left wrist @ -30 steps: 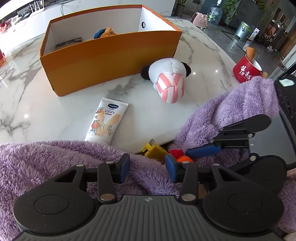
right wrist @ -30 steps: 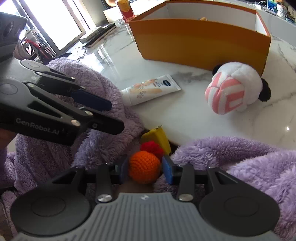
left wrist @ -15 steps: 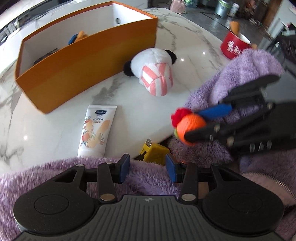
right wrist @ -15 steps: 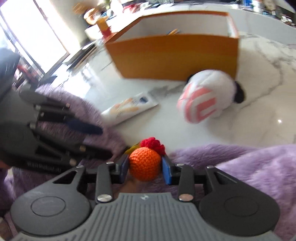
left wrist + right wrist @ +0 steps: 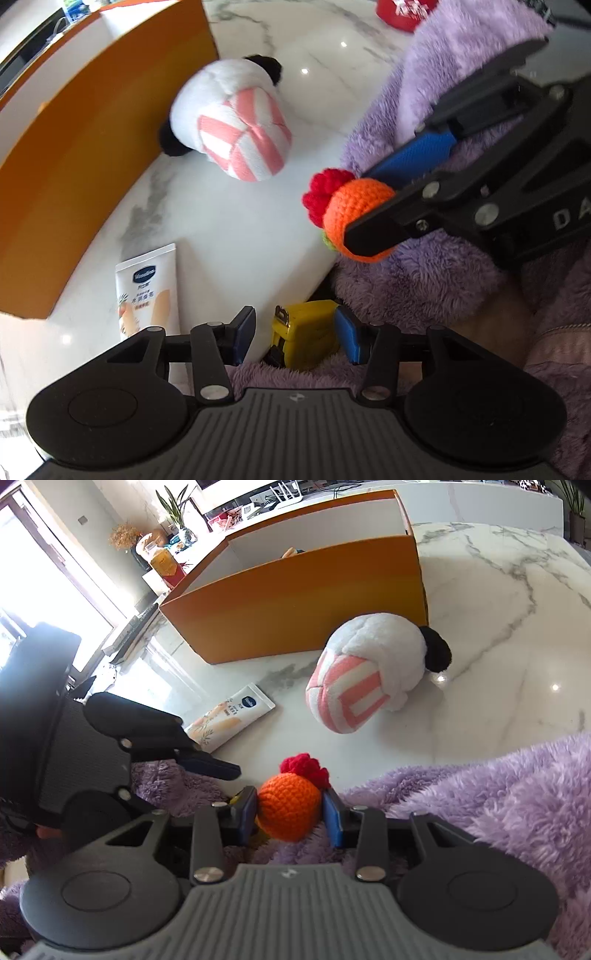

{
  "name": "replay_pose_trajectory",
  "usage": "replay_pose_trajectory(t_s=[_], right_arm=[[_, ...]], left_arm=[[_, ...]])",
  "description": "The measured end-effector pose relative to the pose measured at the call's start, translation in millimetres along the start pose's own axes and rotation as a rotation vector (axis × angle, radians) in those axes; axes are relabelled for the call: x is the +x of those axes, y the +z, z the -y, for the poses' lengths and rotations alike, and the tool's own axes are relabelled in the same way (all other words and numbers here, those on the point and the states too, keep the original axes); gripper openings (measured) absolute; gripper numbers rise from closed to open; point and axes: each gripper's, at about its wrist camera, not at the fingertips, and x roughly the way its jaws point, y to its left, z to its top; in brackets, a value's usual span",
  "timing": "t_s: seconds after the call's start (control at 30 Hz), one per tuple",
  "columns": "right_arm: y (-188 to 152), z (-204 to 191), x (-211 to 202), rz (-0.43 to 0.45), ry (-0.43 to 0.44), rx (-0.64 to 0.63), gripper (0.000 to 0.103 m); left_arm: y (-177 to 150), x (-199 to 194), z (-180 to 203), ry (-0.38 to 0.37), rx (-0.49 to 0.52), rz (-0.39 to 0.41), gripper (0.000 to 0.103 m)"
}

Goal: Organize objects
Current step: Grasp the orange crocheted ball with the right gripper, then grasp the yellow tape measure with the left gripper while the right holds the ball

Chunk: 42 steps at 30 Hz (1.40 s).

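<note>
Two fingers of the left gripper (image 5: 294, 336), just opened wider and empty, straddle the yellow tape measure (image 5: 306, 332) directly below; the right gripper (image 5: 290, 811) clamps the crochet ball (image 5: 288, 810).

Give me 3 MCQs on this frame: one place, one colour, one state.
1. Where does the plush lie?
A. inside the box
B. on the table beside the box
C. on the tube

2. What colour is the tape measure near the left gripper?
A. yellow
B. green
C. white

3. What is the right gripper doing?
A. open, holding nothing
B. shut on the tube
C. shut on the crochet ball

Key:
1 B, it rests on the marble table against the outer wall of the box.
2 A, its case is yellow, between the open left fingers.
3 C, both pads press the sides of the orange crochet ball; the tube lies untouched on the table.
</note>
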Motion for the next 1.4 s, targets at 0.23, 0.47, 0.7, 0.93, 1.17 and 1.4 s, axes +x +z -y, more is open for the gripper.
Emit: replay_pose_trajectory(t_s=[0.23,0.47,0.7,0.93,1.17,1.4], right_arm=[[0.6,1.0,3.3,0.001,0.010,0.005,0.040],[0.7,1.6,4.0,-0.001,0.011,0.006,0.040],[-0.8,1.3,3.9,-0.006,0.004,0.005,0.040],[-0.8,3.1,3.5,-0.006,0.006,0.008,0.040],[-0.5,3.1,4.4,-0.005,0.007,0.009,0.040],[-1.4,1.7,6.0,-0.010,0.002,0.005,0.040]], left_arm=[[-2.2,-0.2,11.0,-0.011,0.084,-0.005,0.039],[-10.0,-4.8,20.3,-0.009,0.164,-0.028,0.033],[-14.8,-6.9,28.7,-0.047,0.272,-0.063,0.031],[-28.0,-4.1,44.4,-0.093,0.407,-0.124,0.028],[-37.8,2.7,56.0,-0.079,0.405,-0.127,0.029],[-59.1,9.8,69.0,-0.064,0.327,-0.121,0.030]])
